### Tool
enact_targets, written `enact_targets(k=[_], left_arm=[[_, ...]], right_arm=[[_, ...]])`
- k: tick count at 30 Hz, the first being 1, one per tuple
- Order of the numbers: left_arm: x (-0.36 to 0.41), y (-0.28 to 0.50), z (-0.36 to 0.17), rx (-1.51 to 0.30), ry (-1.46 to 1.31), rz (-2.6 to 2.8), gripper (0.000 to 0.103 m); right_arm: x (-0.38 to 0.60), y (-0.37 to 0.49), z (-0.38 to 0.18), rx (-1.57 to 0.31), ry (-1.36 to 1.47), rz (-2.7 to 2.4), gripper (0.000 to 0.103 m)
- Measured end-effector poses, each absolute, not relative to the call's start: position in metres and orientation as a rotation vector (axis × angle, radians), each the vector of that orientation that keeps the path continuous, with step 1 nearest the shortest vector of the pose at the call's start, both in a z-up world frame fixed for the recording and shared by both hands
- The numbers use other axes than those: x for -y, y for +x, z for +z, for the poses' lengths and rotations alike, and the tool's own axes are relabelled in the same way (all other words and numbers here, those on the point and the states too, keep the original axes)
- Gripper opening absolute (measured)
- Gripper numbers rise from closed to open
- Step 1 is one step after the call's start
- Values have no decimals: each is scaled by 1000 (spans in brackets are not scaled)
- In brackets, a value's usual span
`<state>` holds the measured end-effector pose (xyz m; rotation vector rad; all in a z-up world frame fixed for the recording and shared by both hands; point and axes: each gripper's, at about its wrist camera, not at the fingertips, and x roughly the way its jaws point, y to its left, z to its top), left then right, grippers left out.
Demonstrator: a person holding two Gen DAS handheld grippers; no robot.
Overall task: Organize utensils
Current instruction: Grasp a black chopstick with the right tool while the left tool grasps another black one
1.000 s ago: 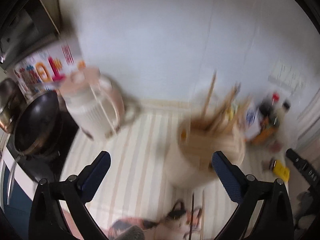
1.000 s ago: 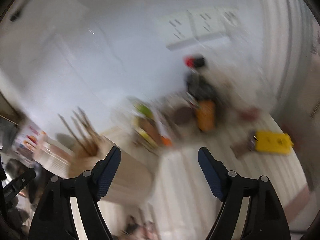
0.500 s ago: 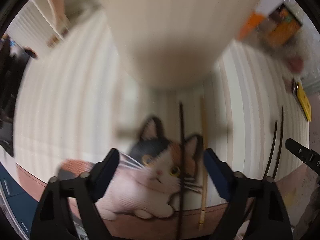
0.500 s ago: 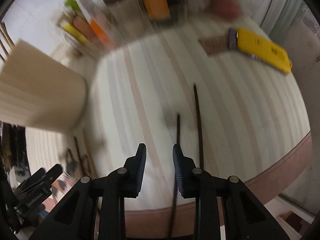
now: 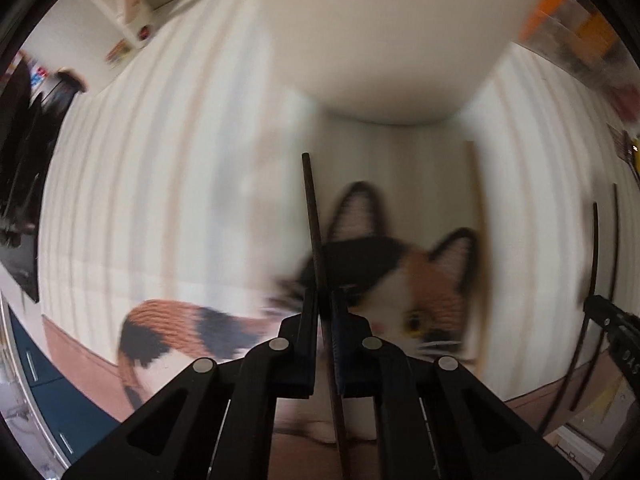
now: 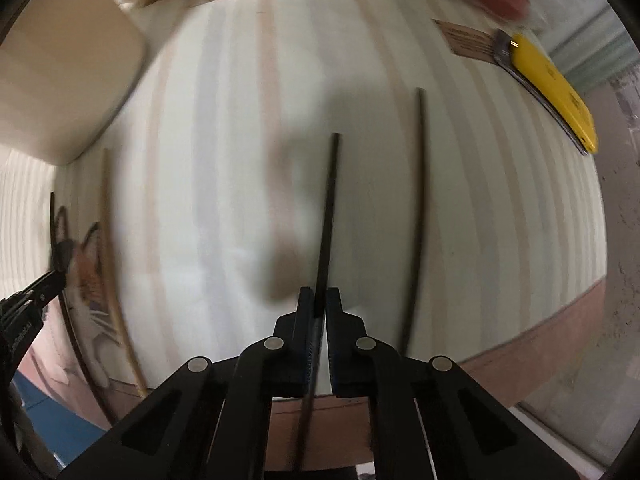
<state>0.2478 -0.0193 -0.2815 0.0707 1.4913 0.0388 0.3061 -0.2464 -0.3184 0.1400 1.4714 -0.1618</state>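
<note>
Left wrist view: your left hand-held gripper, spread wide half a second ago above the cat picture, is now pressed together on a dark chopstick, which runs forward from between the jaws toward the beige utensil holder standing just ahead on the desk. That chopstick looks sharp against a blurred background, which I judge to mean it moves with the gripper. The pick appears made on this side; the drop into the holder is not yet done. Count in this view: one dark chopstick held, one pale wooden chopstick lying across the cat mat, and two dark chopsticks lying well to the right, near the tip of your other tool. Right wrist view: your right hand-held gripper, nearly closed half a second ago, now pinches a second dark stick pointing forward over the striped surface. Count here: one held, one dark chopstick lying just to its right, apart from it, one pale wooden one far left beside the cat picture, and one dark curve at the extreme left, which is the stick in your left tool. A yellow utility knife lies top right. The holder sits upper left here, well away from this stick.
</note>
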Motion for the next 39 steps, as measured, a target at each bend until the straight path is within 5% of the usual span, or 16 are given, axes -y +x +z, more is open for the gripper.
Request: enact_targets(k=[39], left_arm=[[25, 253, -282, -1478, 124, -31, 2]], right_arm=[[192, 313, -325, -1548, 75, -106, 7]])
